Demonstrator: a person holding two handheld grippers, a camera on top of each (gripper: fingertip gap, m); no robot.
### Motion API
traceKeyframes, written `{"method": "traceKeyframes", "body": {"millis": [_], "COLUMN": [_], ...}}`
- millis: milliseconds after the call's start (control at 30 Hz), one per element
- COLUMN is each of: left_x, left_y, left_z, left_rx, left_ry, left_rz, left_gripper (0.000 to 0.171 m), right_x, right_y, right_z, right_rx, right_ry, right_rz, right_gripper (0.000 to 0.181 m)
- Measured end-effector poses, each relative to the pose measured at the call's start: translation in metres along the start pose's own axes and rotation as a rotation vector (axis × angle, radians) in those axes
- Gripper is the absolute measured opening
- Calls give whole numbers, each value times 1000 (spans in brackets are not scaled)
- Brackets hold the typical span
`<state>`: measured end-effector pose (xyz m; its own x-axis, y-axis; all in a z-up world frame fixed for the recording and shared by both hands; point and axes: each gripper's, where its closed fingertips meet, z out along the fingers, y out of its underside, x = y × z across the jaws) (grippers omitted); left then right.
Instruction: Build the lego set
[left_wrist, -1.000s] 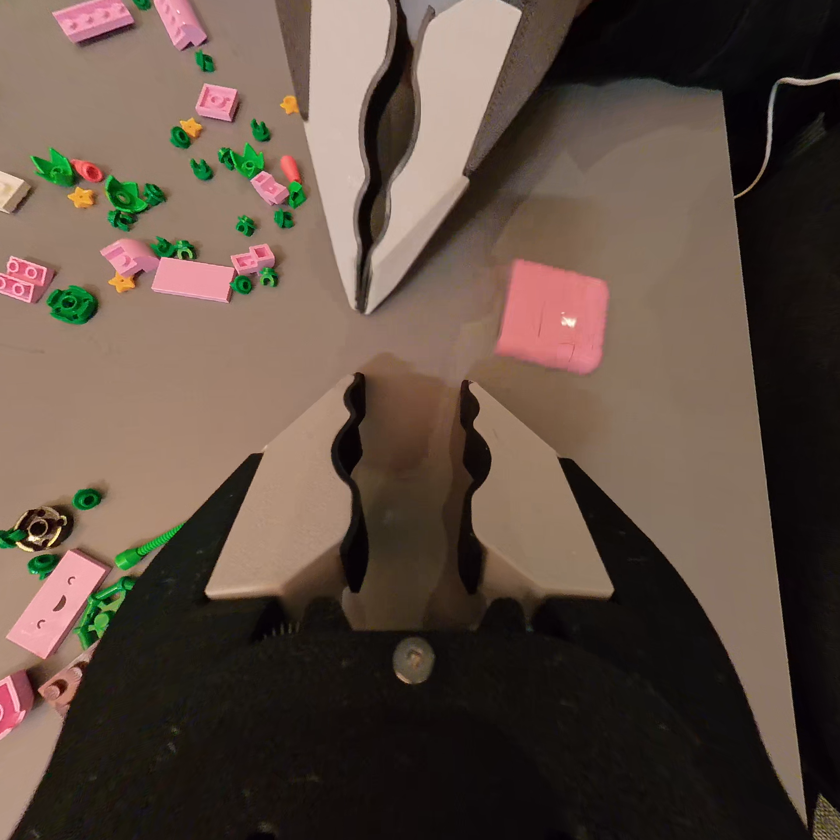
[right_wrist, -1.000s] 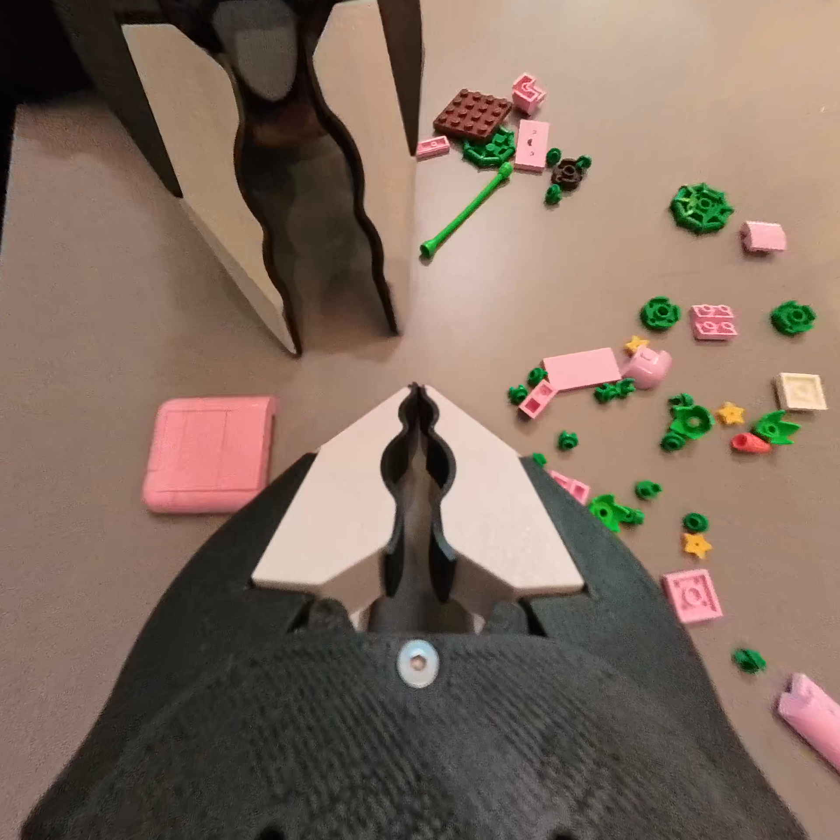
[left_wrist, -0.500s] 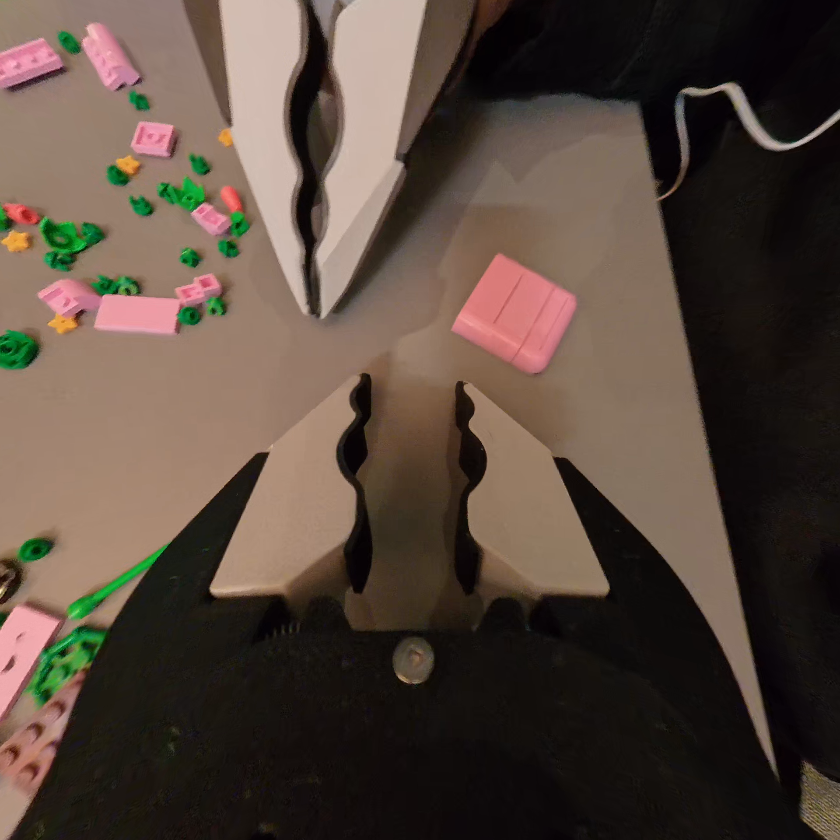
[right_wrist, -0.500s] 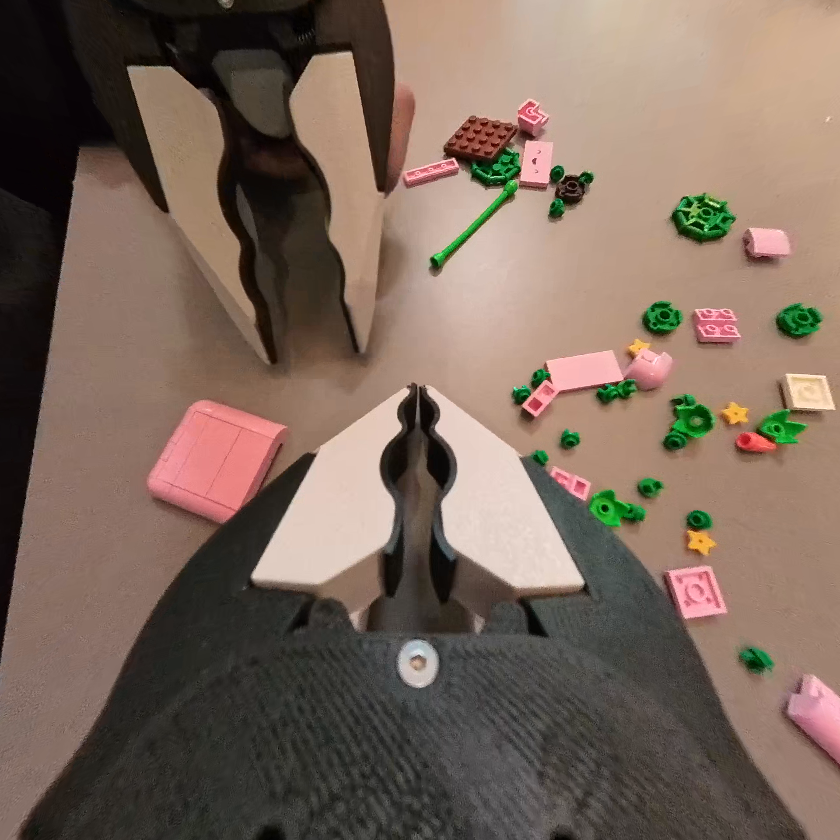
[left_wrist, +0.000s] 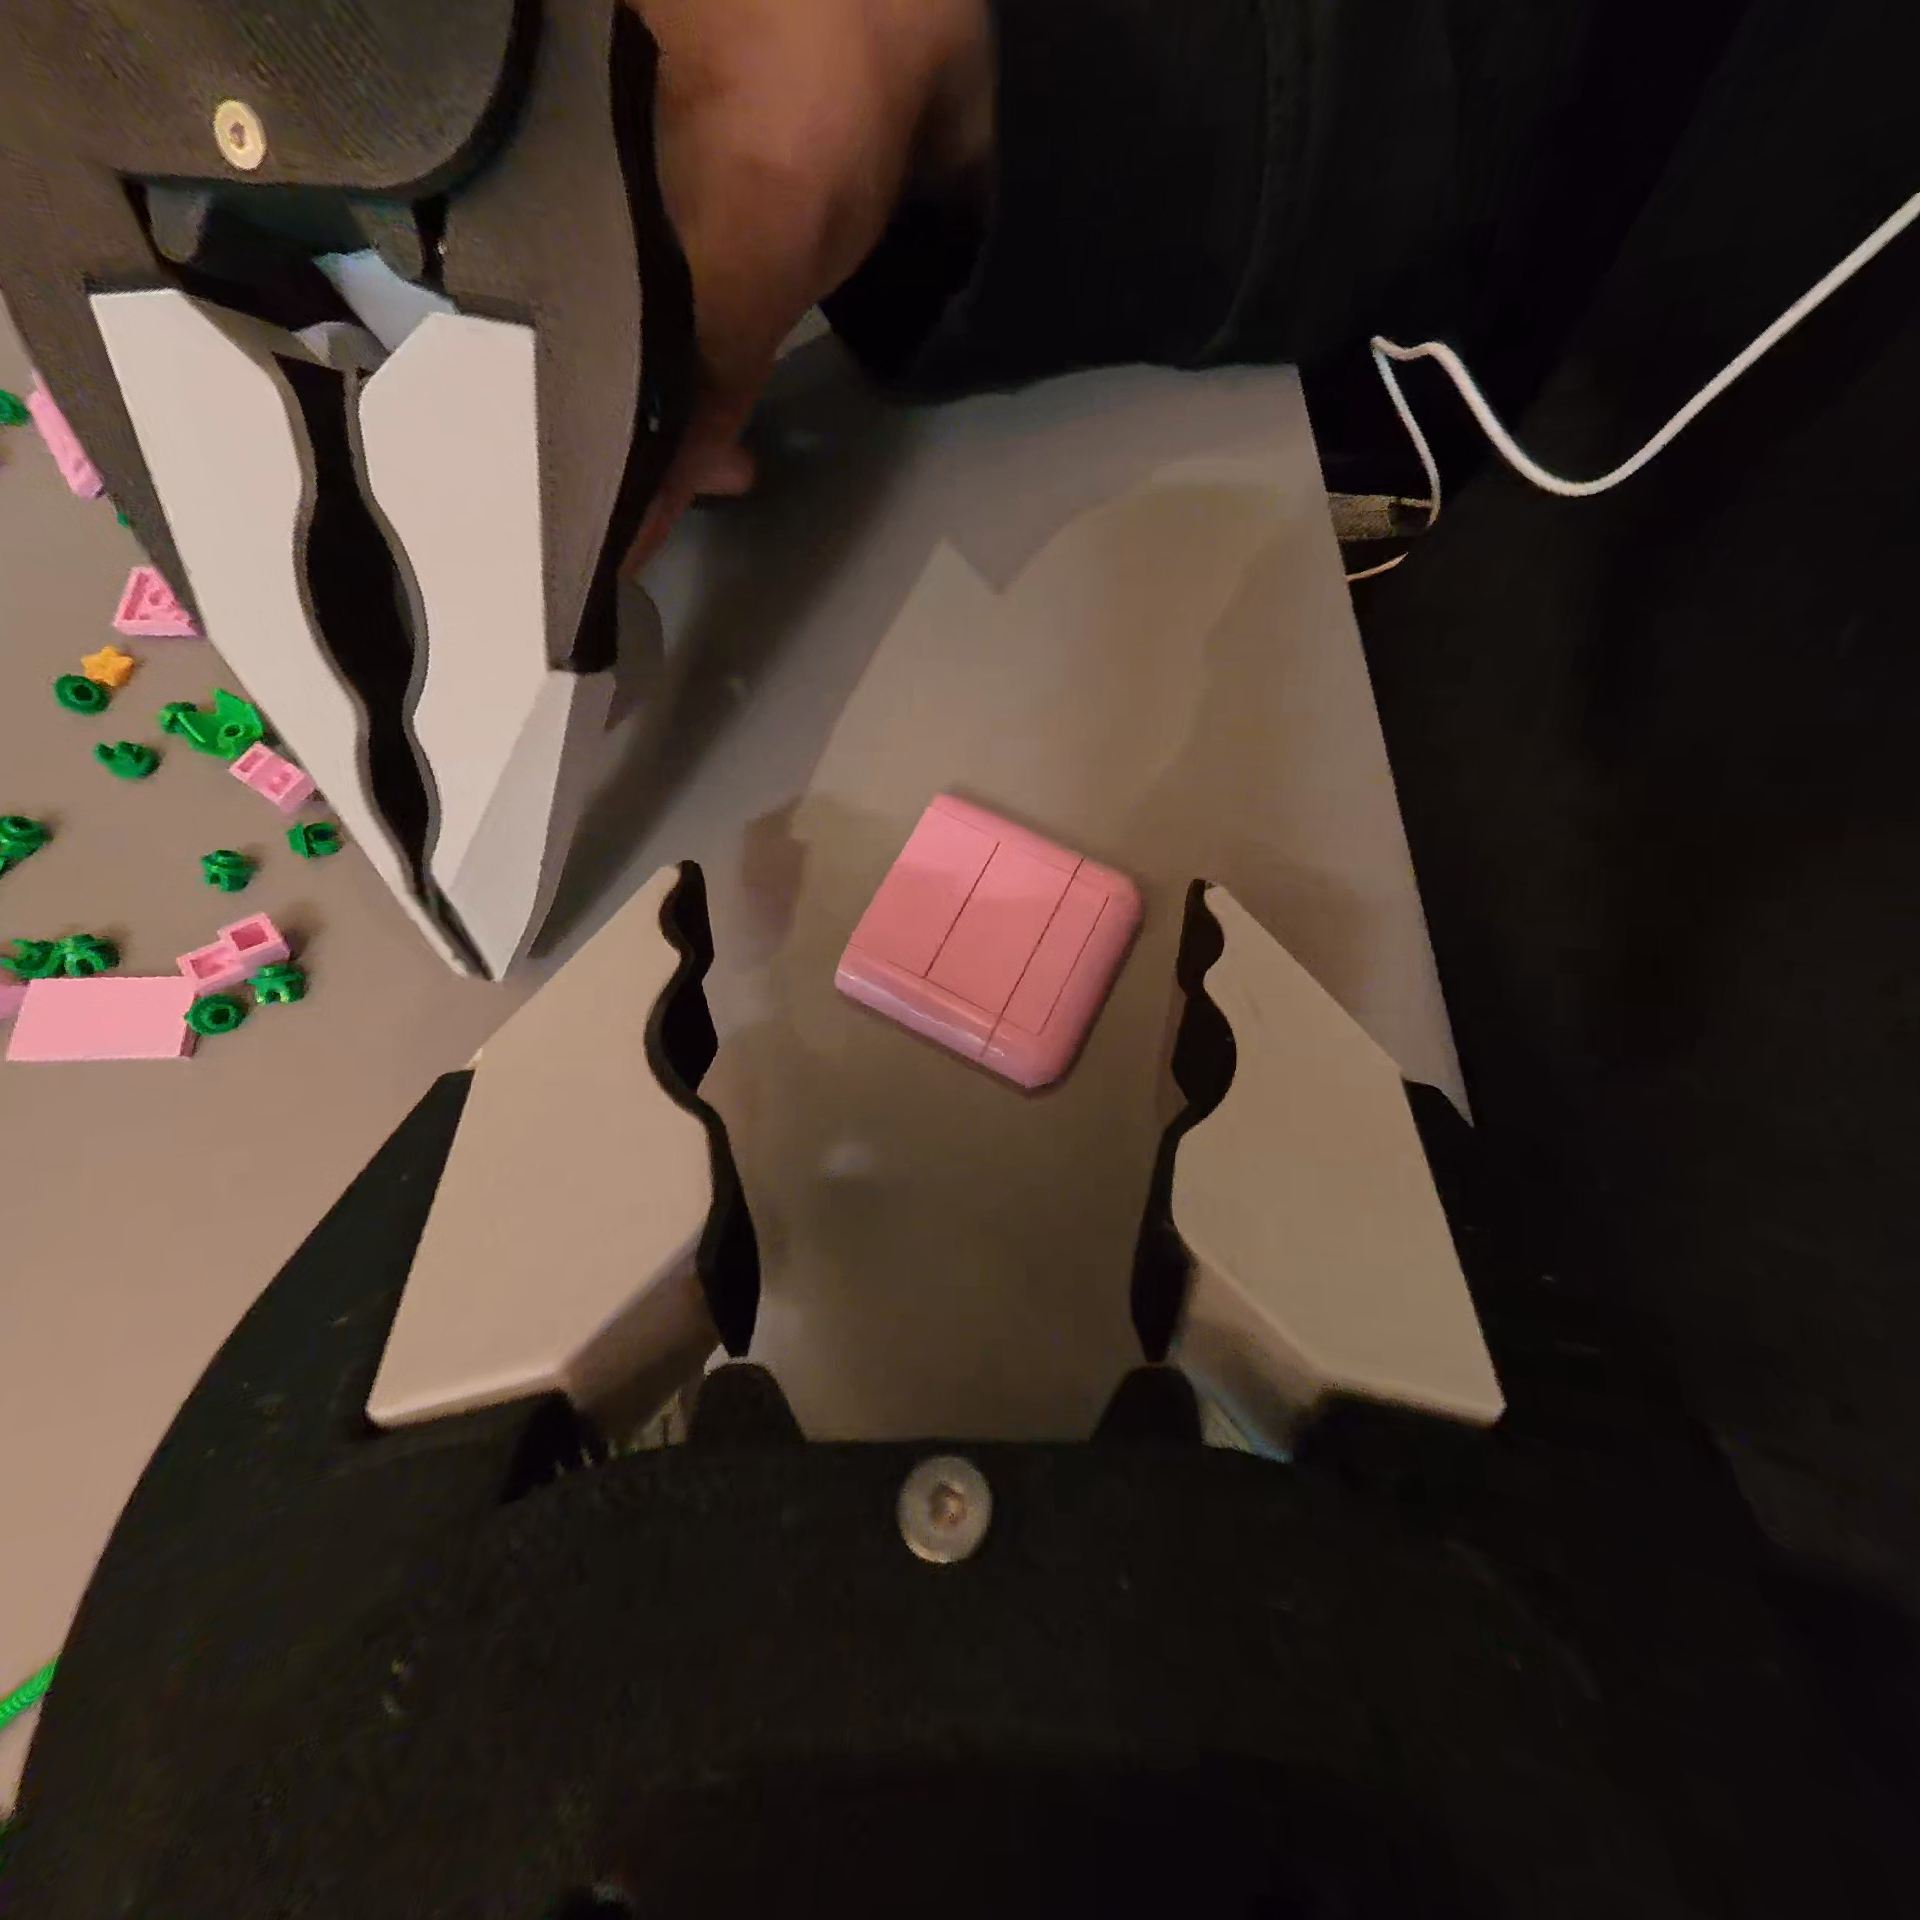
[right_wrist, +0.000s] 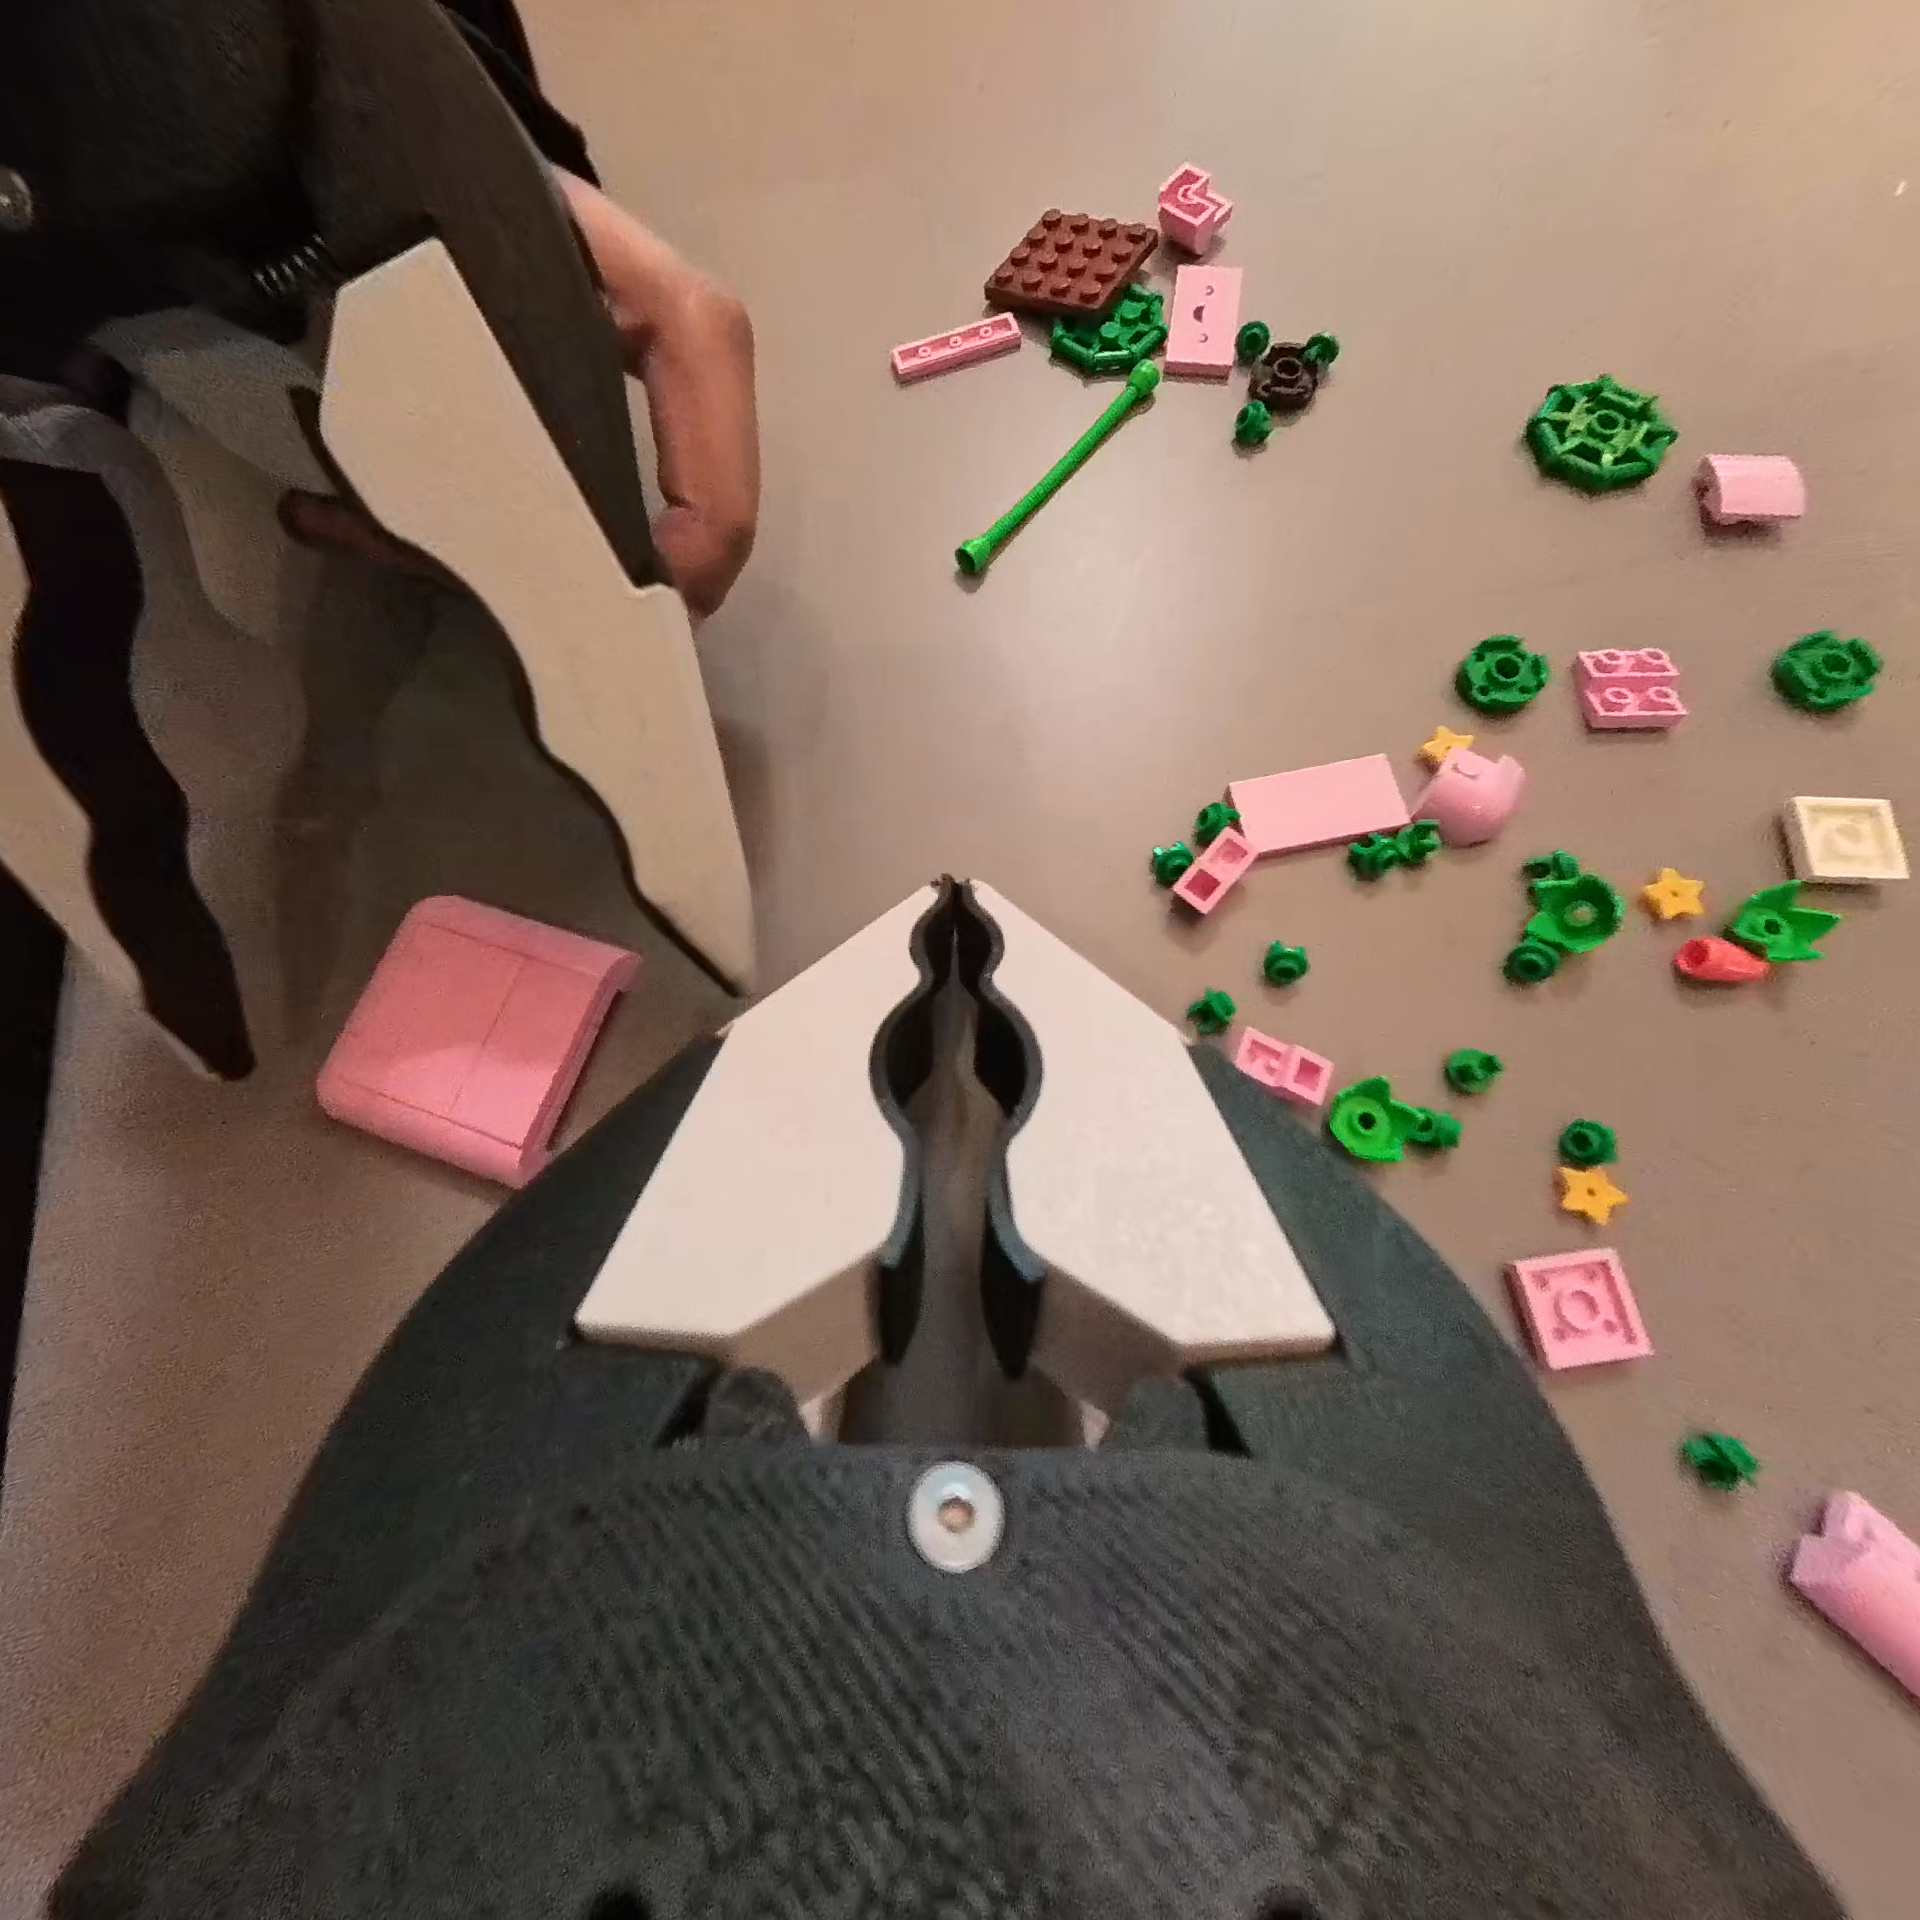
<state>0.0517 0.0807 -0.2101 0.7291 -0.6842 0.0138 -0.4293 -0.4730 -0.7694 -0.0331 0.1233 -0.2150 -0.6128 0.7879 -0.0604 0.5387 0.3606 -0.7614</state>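
Pink rounded block (left_wrist: 987, 940), smooth on top with seam lines, lies flat on the grey bench (left_wrist: 1195, 644) between the spread fingers of the left gripper (left_wrist: 940, 894), nearer the right-hand fingertip than the left-hand one and touching neither. That gripper stands wide open and holds nothing. The right gripper (right_wrist: 954, 885) has its fingertips pressed together with nothing between them; in the left wrist view it shows as a pair of pale fingers coming down from the upper left, their tips just beside the left gripper's left-hand finger, with a hand (left_wrist: 769, 197) behind it. From the right wrist view the same pink block (right_wrist: 473, 1039) lies to the left of the right gripper's closed tips and just beside its body, and one pale finger of the left gripper hangs over the bench just beyond the block. Loose lego pieces are scattered to the right of the right gripper: a brown studded plate (right_wrist: 1070, 260) far ahead, a long green stem (right_wrist: 1055, 468) pointing back from it, a flat pink tile (right_wrist: 1320, 805) near a pink dome piece (right_wrist: 1470, 805), a white square tile (right_wrist: 1844, 840), yellow stars and many small green bits, and a pink square plate (right_wrist: 1577, 1307) close to the gripper's right flank. A white cable (left_wrist: 1662, 343) runs across the dark area beyond the bench edge.
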Motion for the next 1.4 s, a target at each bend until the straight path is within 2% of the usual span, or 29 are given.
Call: {"method": "traceKeyframes", "body": {"millis": [133, 500, 633, 733, 867, 1033, 1200, 1400], "left_x": [-12, -13, -23, -45, -89, -82, -63, -60], "left_y": [4, 9, 13, 18, 33, 22, 16, 18], "left_z": [-4, -2, -7, -16, -35, -39, -30, -25], "left_rx": [-8, -39, -39, -29, -53, 35, 34, 4], "left_ry": [-31, -37, -65, -154, -365, -288, -211, -210], "left_rz": [-32, -27, -42, -58, -90, -126, -87, -63], "left_gripper": [87, 84, 82, 79, 68, 68, 68, 68], "right_x": [2, 1, 1, 4, 6, 10, 13, 10], "right_y": [1, 4, 5, 5, 6, 6, 6, -4], "right_z": [-1, 2, 2, 0, 0, -2, -6, -12], "right_rx": [-3, -23, -29, -26, -35, -30, -23, 41], "right_ry": [7, 0, 6, 18, 32, 50, 47, 15], "right_rz": [5, 10, 7, 13, 13, 37, 68, 86], "right_gripper": [0, 0, 0, 0, 0, 0, 3, 17]}}
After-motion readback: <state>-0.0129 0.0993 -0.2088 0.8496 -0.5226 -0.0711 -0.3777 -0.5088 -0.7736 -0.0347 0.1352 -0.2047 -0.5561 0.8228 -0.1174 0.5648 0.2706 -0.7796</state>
